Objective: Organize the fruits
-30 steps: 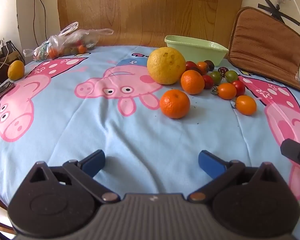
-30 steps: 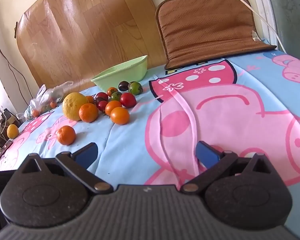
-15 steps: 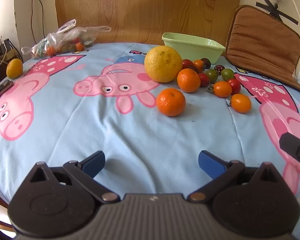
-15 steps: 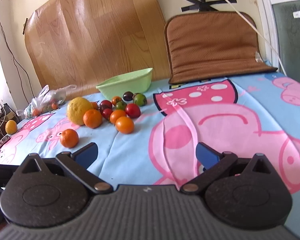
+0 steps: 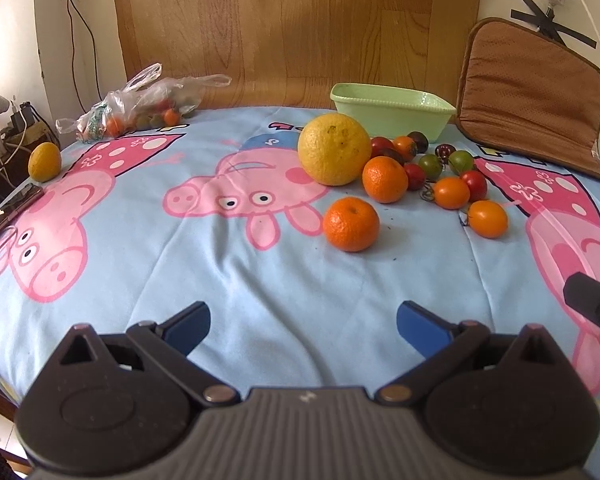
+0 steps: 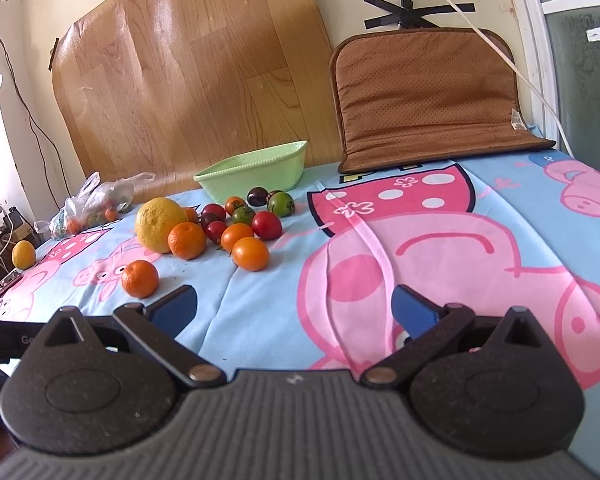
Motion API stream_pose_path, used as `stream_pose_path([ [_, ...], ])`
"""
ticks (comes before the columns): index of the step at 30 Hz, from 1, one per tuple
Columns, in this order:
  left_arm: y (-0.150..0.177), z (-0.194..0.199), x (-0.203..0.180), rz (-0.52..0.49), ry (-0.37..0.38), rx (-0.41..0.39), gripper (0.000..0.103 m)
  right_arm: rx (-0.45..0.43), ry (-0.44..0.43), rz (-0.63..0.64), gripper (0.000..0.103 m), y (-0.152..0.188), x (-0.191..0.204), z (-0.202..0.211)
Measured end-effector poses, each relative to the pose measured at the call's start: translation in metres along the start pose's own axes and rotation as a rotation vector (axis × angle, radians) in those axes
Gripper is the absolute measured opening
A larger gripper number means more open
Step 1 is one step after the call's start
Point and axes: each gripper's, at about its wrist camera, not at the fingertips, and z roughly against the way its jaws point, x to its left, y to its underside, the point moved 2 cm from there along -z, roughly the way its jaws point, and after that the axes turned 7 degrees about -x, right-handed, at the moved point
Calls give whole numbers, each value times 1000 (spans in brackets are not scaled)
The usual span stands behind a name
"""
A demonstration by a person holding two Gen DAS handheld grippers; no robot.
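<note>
Fruits (image 5: 384,179) bunched before green bowl (image 5: 392,109), bowl's inside hidden, both grippers' jaws wide, empty.

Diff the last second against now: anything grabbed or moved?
Nothing grabbed or released. Both cameras tilted upward: fruit sits lower in each view and more wall shows, most clearly in the right wrist view. Left gripper and right gripper keep their jaws open and empty. The loose orange, big yellow citrus, tomato cluster and green bowl lie where they were.
</note>
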Motion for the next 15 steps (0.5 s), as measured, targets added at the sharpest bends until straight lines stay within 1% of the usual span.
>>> stream_pose_path([
  [5, 0, -1, 0, 1, 3, 3, 103, 7, -3, 1, 102, 0, 1, -1],
  [6, 1, -2, 0, 2, 5, 7, 103, 10, -3, 2, 100, 1, 1, -1],
  [15, 5, -9, 1, 11, 18, 50, 103, 28, -5, 3, 100, 2, 0, -4],
])
